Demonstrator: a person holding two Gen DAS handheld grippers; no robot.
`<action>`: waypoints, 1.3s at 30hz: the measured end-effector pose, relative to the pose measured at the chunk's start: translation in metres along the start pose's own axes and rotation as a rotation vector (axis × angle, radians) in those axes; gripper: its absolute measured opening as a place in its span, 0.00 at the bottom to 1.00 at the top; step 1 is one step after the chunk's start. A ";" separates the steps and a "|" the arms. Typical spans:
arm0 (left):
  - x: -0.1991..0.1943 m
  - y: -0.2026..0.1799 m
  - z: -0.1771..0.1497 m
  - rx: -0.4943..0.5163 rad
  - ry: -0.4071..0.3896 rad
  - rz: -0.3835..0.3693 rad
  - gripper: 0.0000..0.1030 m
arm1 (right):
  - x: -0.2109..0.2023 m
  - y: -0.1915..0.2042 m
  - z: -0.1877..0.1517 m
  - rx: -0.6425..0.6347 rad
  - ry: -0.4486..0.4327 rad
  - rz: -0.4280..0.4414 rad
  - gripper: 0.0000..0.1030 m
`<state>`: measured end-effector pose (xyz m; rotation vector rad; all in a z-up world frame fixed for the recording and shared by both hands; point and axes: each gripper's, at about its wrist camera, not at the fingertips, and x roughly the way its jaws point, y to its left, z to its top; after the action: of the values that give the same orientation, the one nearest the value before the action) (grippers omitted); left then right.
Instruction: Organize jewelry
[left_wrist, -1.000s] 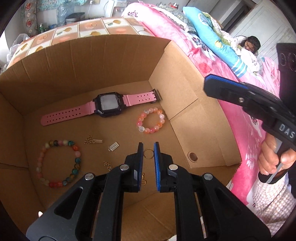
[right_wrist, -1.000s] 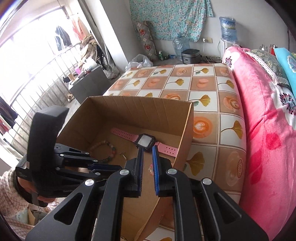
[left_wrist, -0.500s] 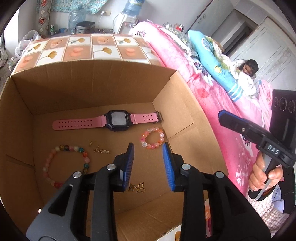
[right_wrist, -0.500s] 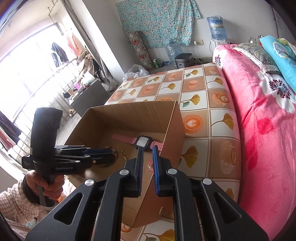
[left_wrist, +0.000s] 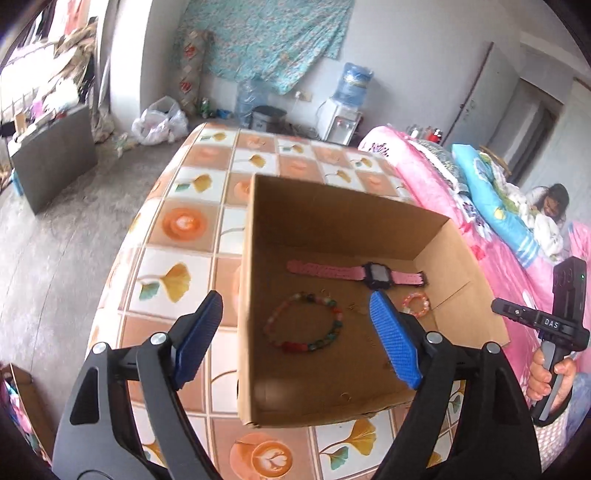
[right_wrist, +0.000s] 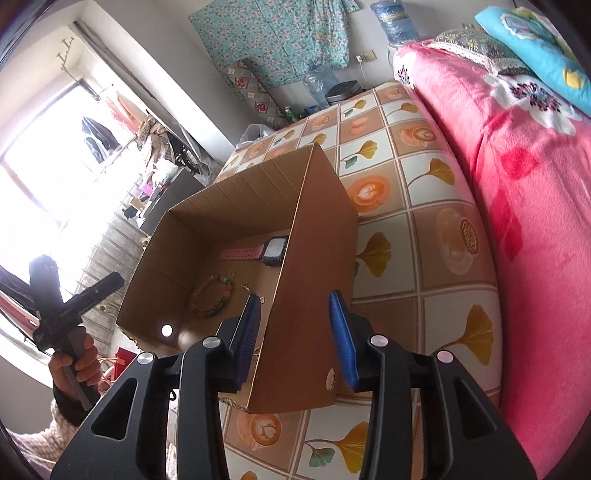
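Nearest to me, left gripper (left_wrist: 297, 334): jaws spread wide, nothing between them. They straddle the left wall of the cardboard box (left_wrist: 246, 295), one blue pad outside over the tiled cloth (left_wrist: 166, 280), the other over the box floor. No contact that I can see.

Right gripper (right_wrist: 293, 332): also wide open and empty, straddling the box's right wall, inner pad above the interior, outer pad beside the wall's outer face. Whether a pad brushes the card I cannot tell.

Jewelry all lies on the box floor. Multicolour bead bracelet (left_wrist: 304, 326) nearest, left of centre. Small gold pieces just beyond it, too fine to identify (left_wrist: 354, 307); another tiny ring by the near wall (left_wrist: 345, 396). Small pink-orange bead bracelet (left_wrist: 416, 303) to the right, partly behind my left pad. Farthest, the pink-strapped watch (left_wrist: 375, 275) lies flat along the back wall.

My read: both claws are lined up on opposite walls, so the step looks like taking hold of the box itself.

- Lower both evenly until the pads overlap plenty of card.
- Close together; thin walls buckle under a one-sided squeeze.
- Keep the box level, since the loose gold bits will likely slide and tangle.
- Watch the near edge, which looks ragged.
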<state>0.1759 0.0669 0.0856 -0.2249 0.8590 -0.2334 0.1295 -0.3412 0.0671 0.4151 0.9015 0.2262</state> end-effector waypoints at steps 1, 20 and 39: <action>0.007 0.006 -0.004 -0.026 0.037 -0.006 0.76 | 0.003 -0.001 -0.002 0.012 0.015 0.013 0.37; 0.004 0.004 -0.064 -0.113 0.161 -0.085 0.77 | -0.008 0.023 -0.041 -0.008 0.100 -0.027 0.44; -0.094 -0.004 -0.140 -0.025 -0.052 0.009 0.80 | -0.082 0.050 -0.121 -0.046 -0.023 -0.229 0.51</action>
<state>0.0086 0.0760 0.0654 -0.2497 0.8117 -0.2074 -0.0174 -0.2957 0.0812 0.2688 0.9114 0.0323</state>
